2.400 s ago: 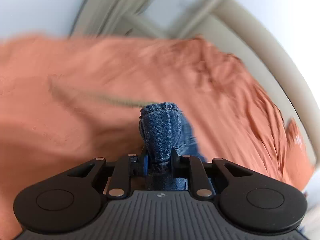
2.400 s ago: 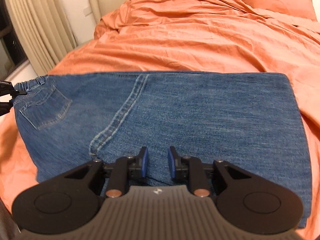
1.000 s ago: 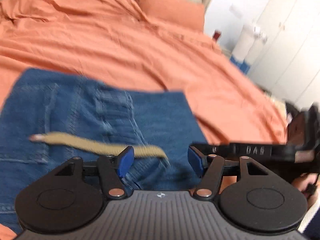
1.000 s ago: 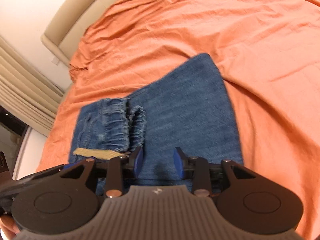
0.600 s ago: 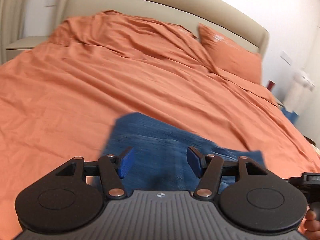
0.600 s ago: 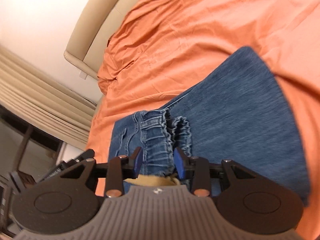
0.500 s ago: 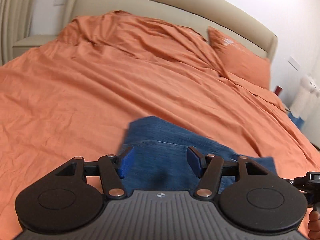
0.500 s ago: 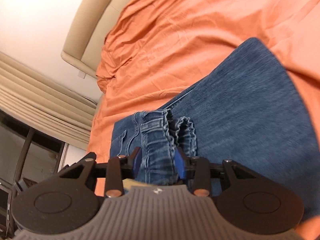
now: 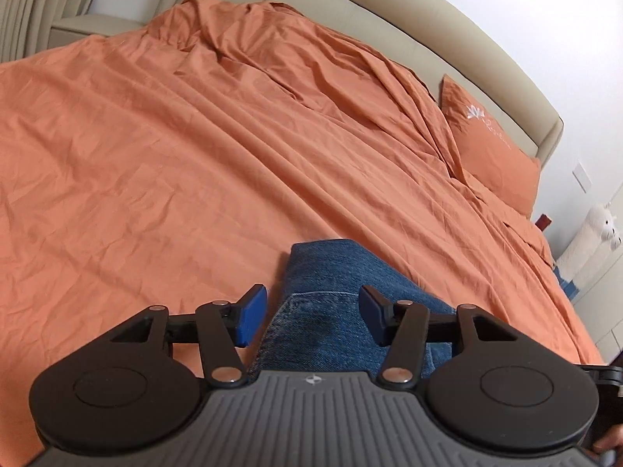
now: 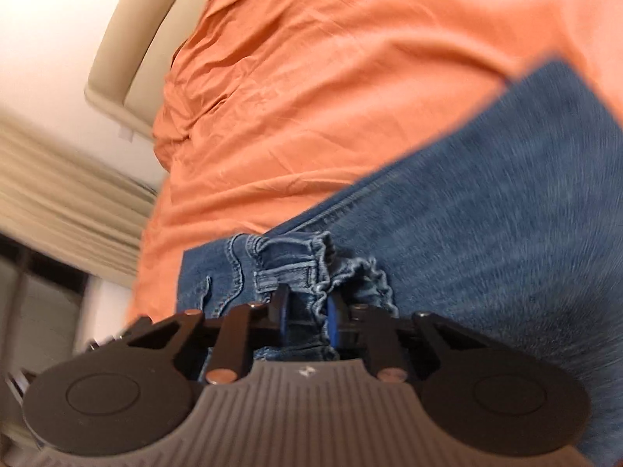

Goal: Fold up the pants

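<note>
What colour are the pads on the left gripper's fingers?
Blue pads on black fingers of the left gripper, clearest in the left wrist view.

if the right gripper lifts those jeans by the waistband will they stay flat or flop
Likely flop: the jeans are soft denim, already bunched where the right gripper pinches the waistband. The unheld folded layers would probably sag and unfold. The left gripper is open over them, holding nothing, so it gives no support.
</note>
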{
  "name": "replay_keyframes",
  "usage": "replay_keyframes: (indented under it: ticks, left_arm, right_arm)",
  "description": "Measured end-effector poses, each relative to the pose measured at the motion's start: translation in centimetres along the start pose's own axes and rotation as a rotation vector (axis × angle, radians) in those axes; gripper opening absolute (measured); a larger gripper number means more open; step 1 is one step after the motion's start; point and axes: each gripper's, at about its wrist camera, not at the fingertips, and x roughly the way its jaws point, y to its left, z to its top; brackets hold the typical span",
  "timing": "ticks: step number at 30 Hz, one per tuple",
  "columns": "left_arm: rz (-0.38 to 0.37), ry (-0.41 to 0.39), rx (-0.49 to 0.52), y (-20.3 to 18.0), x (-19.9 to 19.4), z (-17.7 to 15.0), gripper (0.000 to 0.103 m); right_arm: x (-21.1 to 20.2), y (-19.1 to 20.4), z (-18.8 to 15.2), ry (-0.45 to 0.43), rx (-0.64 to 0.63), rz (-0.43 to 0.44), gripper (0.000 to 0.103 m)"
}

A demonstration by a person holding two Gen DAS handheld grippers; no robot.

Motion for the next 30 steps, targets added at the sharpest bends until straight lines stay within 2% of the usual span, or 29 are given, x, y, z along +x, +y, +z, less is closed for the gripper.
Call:
replay_keyframes:
  ticks: [4, 8, 10, 14, 18, 22, 26, 30]
  left_arm:
    - [-0.010, -0.007, -0.026, 0.3, -0.7, 0.2, 0.057]
    - [-0.037, -0.028, -0.024, 0.0, -1.9, 0.3, 0.052]
    - [-0.054, -0.038, -0.018, -0.2, -2.4, 0.3, 0.052]
    - [-0.075, -0.039, -0.004, -0.7, -2.7, 0.1, 0.052]
    - [-0.094, -0.018, 0.031, -1.4, -2.3, -0.4, 0.051]
    - [-0.099, 0.005, 0.091, -2.5, -1.5, -1.4, 0.048]
    - [-0.095, 0.046, 0.157, -3.7, -0.2, -2.5, 0.047]
    - [-0.095, 0.092, 0.203, -4.4, 1.1, -3.4, 0.047]
  right_arm:
    - [-2.2, 6.0, 0.7, -0.036, -0.177, -0.067, 0.011]
    - [-4.8, 10.9, 2.4, -0.046, -0.255, -0.075, 0.011]
    - [-6.4, 12.7, 3.1, -0.065, -0.288, -0.090, 0.011]
    - [-9.5, 13.9, 4.5, -0.112, -0.313, -0.149, 0.011]
    - [-11.4, 11.5, 5.7, -0.137, -0.264, -0.226, 0.011]
    - [-11.7, 6.3, 6.2, -0.138, -0.204, -0.294, 0.011]
    - [-10.7, 1.2, 6.1, -0.140, -0.141, -0.328, 0.011]
    - [-9.0, -2.6, 5.7, -0.123, -0.106, -0.326, 0.011]
